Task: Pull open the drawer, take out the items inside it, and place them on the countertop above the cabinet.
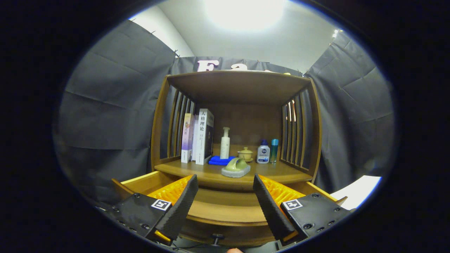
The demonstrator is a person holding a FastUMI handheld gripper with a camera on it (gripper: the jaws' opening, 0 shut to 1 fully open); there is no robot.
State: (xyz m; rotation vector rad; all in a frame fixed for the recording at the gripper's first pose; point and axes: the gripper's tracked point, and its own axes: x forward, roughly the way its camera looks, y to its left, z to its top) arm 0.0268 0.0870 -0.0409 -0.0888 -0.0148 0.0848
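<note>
Gripper view: the gripper hangs with its jaws spread wide and nothing between them. Its two fingers frame the pulled-out drawer, whose wooden sides run back past each finger and whose front edge curves between the tips. A small dark knob sits low on the drawer front, below the gap between the jaws. What lies in the drawer cannot be made out.

Just beyond the fingertips lies the countertop of the wooden cabinet. On it, straight ahead of the gap, rests a pale green piece on a grey base. Farther back stand upright books, a white pump bottle beside a folded blue cloth, a small lidded cup, a squat bottle and a slim teal bottle.
</note>
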